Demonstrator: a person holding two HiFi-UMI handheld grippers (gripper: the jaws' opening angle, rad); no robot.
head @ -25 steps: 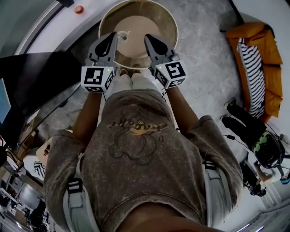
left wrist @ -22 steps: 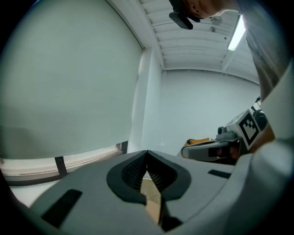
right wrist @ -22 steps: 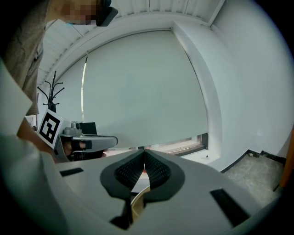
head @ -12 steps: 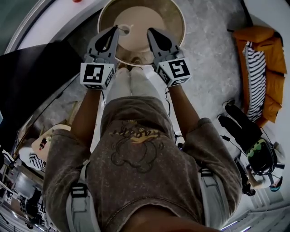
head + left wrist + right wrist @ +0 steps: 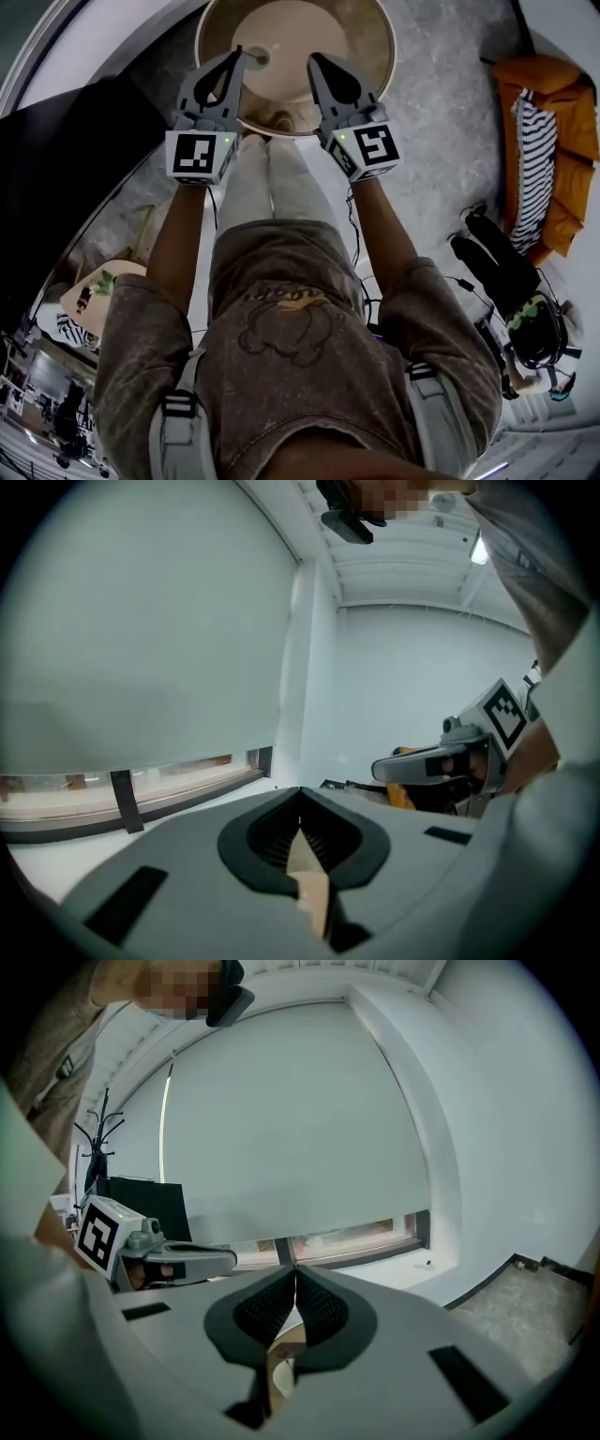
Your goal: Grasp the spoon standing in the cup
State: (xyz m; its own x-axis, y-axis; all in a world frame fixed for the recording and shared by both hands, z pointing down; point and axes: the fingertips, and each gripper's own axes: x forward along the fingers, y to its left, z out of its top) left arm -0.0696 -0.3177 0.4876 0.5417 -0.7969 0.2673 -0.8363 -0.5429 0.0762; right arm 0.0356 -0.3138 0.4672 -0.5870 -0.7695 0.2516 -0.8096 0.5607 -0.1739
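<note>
I see my left gripper, jaws pressed together, facing a pale wall; my right gripper hangs alongside.

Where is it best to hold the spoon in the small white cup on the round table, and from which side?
Likely the handle above the rim of the small white cup, pinched from above, since a standing spoon offers only that end. The left hand-held gripper is nearest, but shut. The spoon shows too small to judge more.

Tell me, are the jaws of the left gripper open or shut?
Shut. In the left gripper view, the left gripper has its two jaws pressed together at the tips, and nothing is held between them.
</note>
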